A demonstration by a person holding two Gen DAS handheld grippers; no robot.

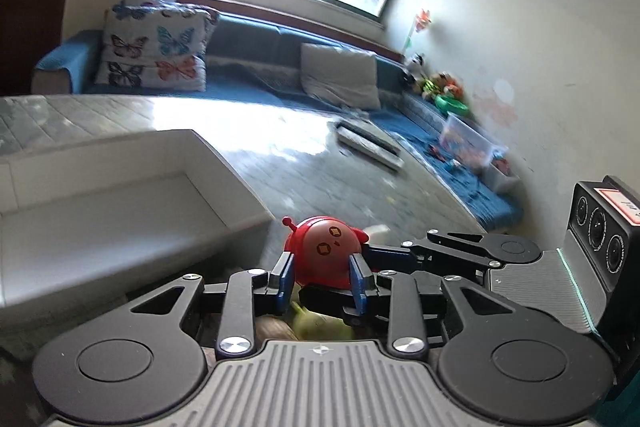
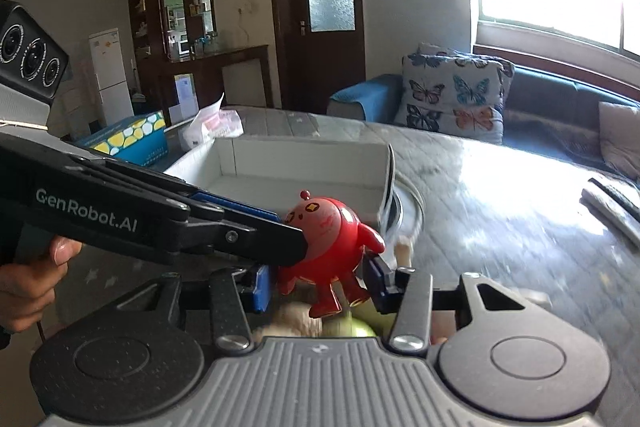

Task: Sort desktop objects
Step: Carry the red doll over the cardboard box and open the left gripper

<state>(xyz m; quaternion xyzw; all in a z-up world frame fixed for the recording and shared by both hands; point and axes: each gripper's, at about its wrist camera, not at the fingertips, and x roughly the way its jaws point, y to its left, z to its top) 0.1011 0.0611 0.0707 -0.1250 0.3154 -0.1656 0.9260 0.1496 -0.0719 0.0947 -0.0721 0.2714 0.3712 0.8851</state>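
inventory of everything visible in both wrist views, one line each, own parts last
red toy figure: 1, red with tan face, held above the table between both claws
white box: 1, white, open-topped, on the table beyond the toy
table: 1, grey, glossy
patterned box: 1, blue with yellow and white spots, far left table edge
green object: 1, yellowish green, blurred, under the toy
butterfly cushions: a stack, white with coloured butterflies, sofa's left end
sofa: 1, blue, under the window
grey pillow: 1, on the sofa
toys: small pile, mixed colours, sofa's right end
left claw: black, blue fingers, shut on the toy
right claw: black, blue fingers, around the toy's legs
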